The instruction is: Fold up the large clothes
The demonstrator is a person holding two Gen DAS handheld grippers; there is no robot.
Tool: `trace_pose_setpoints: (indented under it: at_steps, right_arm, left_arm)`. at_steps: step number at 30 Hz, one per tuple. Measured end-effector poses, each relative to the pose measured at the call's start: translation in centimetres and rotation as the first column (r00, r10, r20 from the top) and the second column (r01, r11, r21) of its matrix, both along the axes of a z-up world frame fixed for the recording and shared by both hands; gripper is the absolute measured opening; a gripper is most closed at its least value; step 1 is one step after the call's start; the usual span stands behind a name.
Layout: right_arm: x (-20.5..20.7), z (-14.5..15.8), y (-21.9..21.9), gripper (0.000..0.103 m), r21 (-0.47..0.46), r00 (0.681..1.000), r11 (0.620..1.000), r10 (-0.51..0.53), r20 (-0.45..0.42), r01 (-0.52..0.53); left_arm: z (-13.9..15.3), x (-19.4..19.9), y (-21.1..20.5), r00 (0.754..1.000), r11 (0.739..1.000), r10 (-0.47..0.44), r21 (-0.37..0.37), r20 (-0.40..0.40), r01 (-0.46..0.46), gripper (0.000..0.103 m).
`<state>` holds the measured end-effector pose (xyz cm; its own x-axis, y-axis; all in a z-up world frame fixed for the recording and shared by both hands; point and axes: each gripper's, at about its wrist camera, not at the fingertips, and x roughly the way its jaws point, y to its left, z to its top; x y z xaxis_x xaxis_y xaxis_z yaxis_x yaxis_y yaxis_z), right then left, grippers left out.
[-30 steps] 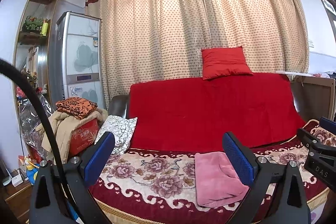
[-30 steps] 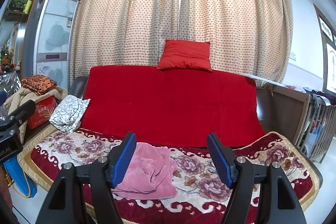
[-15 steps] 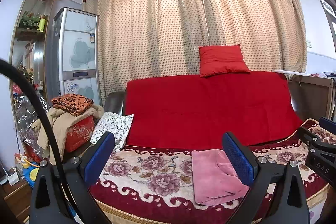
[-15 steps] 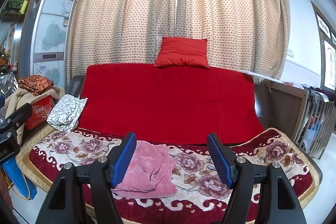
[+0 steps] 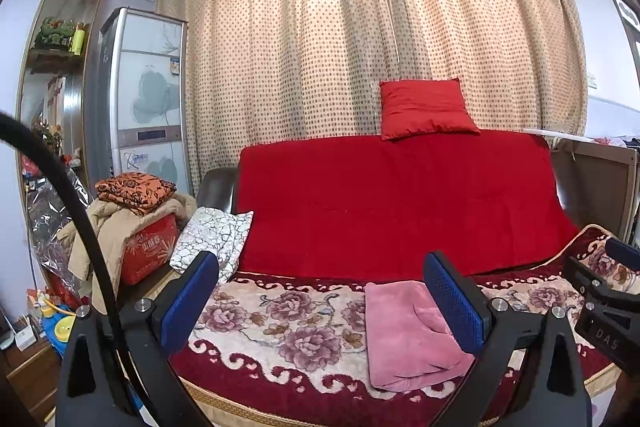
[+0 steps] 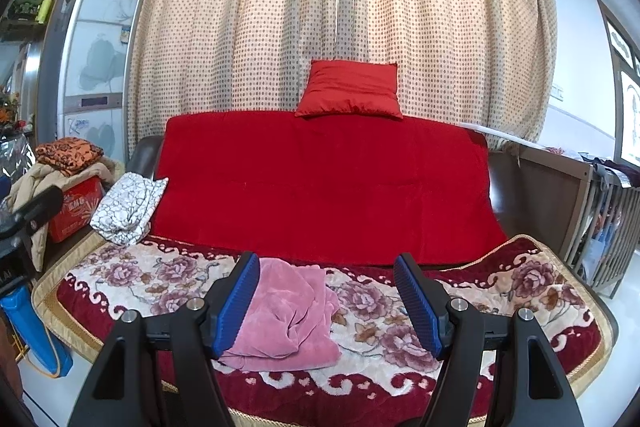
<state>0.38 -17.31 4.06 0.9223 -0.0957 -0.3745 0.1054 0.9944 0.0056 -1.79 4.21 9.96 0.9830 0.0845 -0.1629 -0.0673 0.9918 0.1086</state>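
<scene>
A pink garment [image 5: 404,335] [image 6: 286,319] lies folded in a loose bundle on the floral seat cover [image 5: 280,327] [image 6: 500,291] of a sofa, near its front edge. My left gripper [image 5: 320,303] stands open in front of the sofa, short of the garment, with nothing between its blue pads. My right gripper [image 6: 328,301] is open too and holds nothing; the garment shows behind its left finger. The right gripper's body [image 5: 604,311] appears at the right edge of the left wrist view.
A red blanket [image 6: 324,187] covers the sofa back with a red cushion [image 6: 352,89] on top. A white patterned cloth [image 6: 128,203] lies on the left armrest. Left of the sofa stand a red box [image 5: 148,247] with piled clothes and a fridge [image 5: 144,99]. A wooden crib [image 6: 600,215] is at right.
None of the objects moved. Both views shifted only slightly; the garment and both grippers stay as they were.
</scene>
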Motion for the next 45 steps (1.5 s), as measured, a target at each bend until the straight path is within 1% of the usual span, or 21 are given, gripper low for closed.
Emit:
trace_pose_setpoints:
  at_steps: [3, 12, 16, 19, 23, 26, 29, 32, 37, 41, 45]
  right_arm:
    - [0.6, -0.5, -0.4, 0.073, 0.002, 1.0, 1.0, -0.007, -0.016, 0.007]
    - [1.3, -1.0, -3.0, 0.073, 0.015, 0.998, 0.998, -0.067, -0.018, 0.068]
    - [2.0, -1.3, -3.7, 0.073, 0.008, 0.996, 0.997, -0.082, -0.03, 0.083]
    - [2.4, -1.5, -4.0, 0.073, 0.014, 0.996, 0.996, -0.082, -0.036, 0.083]
    - [3.1, -1.7, -3.9, 0.073, 0.003, 0.996, 0.997, -0.074, -0.047, 0.075]
    - [3.9, -1.8, -3.8, 0.073, 0.011, 0.997, 0.998, -0.064, -0.046, 0.065]
    - [5.4, -2.2, -3.6, 0.073, 0.015, 0.998, 0.999, -0.046, -0.052, 0.047]
    - [7.3, -2.6, -3.3, 0.073, 0.041, 0.998, 0.999, -0.026, -0.052, 0.028]
    - [9.6, -3.7, -2.6, 0.073, 0.045, 0.997, 0.999, 0.005, -0.072, -0.002]
    - [9.8, -4.5, -2.4, 0.073, 0.039, 0.997, 0.999, 0.003, -0.082, 0.0]
    - [10.2, -5.0, -2.2, 0.073, 0.039, 0.995, 0.999, 0.003, -0.096, 0.001]
  left_arm:
    - [-0.3, 1.1, -0.6, 1.0, 1.0, -0.008, 0.002, -0.022, 0.008, 0.102]
    - [-0.8, 3.1, -3.5, 0.997, 0.997, -0.059, 0.043, -0.058, 0.062, 0.102]
    - [-1.3, 3.7, -4.2, 0.993, 0.996, -0.079, 0.044, -0.083, 0.083, 0.102]
    - [-1.3, 4.1, -4.5, 0.991, 0.995, -0.096, 0.032, -0.09, 0.099, 0.102]
    - [-1.0, 4.9, -4.7, 0.99, 0.994, -0.105, 0.033, -0.096, 0.108, 0.102]
    - [-0.9, 5.8, -4.7, 0.99, 0.994, -0.099, 0.026, -0.1, 0.102, 0.102]
    - [-1.2, 6.7, -4.7, 0.989, 0.995, -0.092, 0.033, -0.115, 0.096, 0.102]
    - [-1.7, 7.8, -4.6, 0.99, 0.996, -0.072, 0.052, -0.121, 0.079, 0.102]
    - [-2.5, 9.3, -4.4, 0.987, 0.996, -0.083, 0.021, -0.138, 0.087, 0.102]
    - [-3.1, 9.9, -4.7, 0.983, 0.995, -0.097, 0.023, -0.158, 0.102, 0.102]
    - [-3.2, 9.8, -4.6, 0.982, 0.993, -0.115, 0.011, -0.147, 0.117, 0.102]
